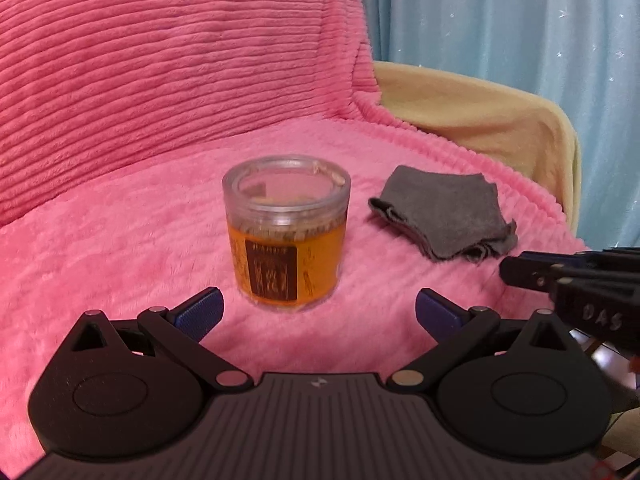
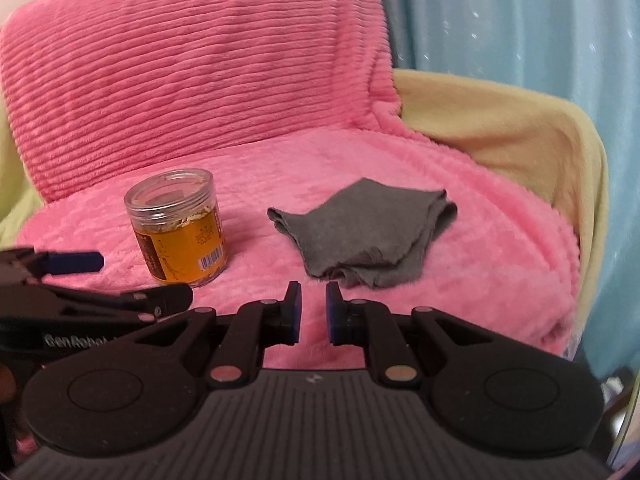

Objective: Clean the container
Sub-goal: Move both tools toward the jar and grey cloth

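On the pink blanket (image 1: 120, 240) we see the jar (image 1: 286, 232); the grey cloth (image 1: 444, 216) lies right of it. Our left gripper (image 1: 318, 312) gapes wide before it; our right gripper (image 2: 313, 312) stands narrow, empty.

Soft even light, slight blur, fisheye-warped edges

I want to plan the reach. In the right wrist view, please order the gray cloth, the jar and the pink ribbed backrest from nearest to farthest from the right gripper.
From the right gripper:
1. Gray cloth, just ahead, slightly right.
2. Jar, ahead left.
3. Pink ribbed backrest, behind both.
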### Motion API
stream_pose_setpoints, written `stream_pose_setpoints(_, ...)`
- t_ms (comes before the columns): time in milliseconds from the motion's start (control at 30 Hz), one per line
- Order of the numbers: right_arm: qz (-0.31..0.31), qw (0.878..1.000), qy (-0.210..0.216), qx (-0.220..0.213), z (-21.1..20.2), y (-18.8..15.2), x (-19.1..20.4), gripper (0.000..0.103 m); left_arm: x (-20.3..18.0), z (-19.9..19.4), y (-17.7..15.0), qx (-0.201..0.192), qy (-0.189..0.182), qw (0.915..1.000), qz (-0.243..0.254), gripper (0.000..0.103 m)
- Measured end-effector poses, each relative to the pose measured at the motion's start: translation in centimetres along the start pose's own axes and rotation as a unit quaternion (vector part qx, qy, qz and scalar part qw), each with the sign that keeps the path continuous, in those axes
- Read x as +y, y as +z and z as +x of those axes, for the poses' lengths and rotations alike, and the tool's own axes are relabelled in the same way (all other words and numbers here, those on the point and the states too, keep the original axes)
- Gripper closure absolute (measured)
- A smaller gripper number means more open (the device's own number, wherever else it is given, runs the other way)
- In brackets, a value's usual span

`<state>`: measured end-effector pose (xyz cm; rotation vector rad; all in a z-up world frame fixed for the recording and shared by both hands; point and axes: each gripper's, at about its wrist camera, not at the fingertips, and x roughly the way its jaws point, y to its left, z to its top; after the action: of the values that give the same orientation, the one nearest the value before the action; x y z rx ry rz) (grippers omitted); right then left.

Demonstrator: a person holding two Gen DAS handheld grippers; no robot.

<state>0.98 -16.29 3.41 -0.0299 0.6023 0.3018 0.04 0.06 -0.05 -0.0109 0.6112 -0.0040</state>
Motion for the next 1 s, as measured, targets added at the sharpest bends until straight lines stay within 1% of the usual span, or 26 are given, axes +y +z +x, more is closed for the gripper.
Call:
stream_pose_setpoints(167,-0.033,0.999,0.004,-0.015,0.7,0.0,0.6,0.093,0.7,0.6,-0.2,-0.013,-0.006,0.9999,-0.006,0.0)
stream_pose_setpoints(333,-0.037,0.999,0.007,0.001,1.6,0.2,0.7,0.093,1.4,1.2,-0.3,-0.026,-0.011,0.9995,-0.011,0.0)
stream_pose_setpoints(500,-0.05,0.999,0.009,0.003,2.2,0.6,1.1,0.093,2.0,2.0,-0.3,-0.014,-0.006,0.9998,-0.014,0.001)
stream_pose_setpoints(567,-0.048,0.999,0.007,0.003,1.9,0.1,2.0,0.093,1.8,2.2,-0.2,-0.011,-0.007,0.9998,-0.013,0.0)
stream_pose_setpoints(733,-0.048,0.999,0.002,0.005,2.0,0.1,1.6,0.093,1.5,2.7,0.2,-0.013,-0.007,0.9999,0.005,0.0)
stream_pose_setpoints(1000,-0.053,0.999,0.005,0.005,2.6,0.4,2.0,0.093,2.2,3.4,0.8,-0.005,-0.002,1.0,0.001,0.0)
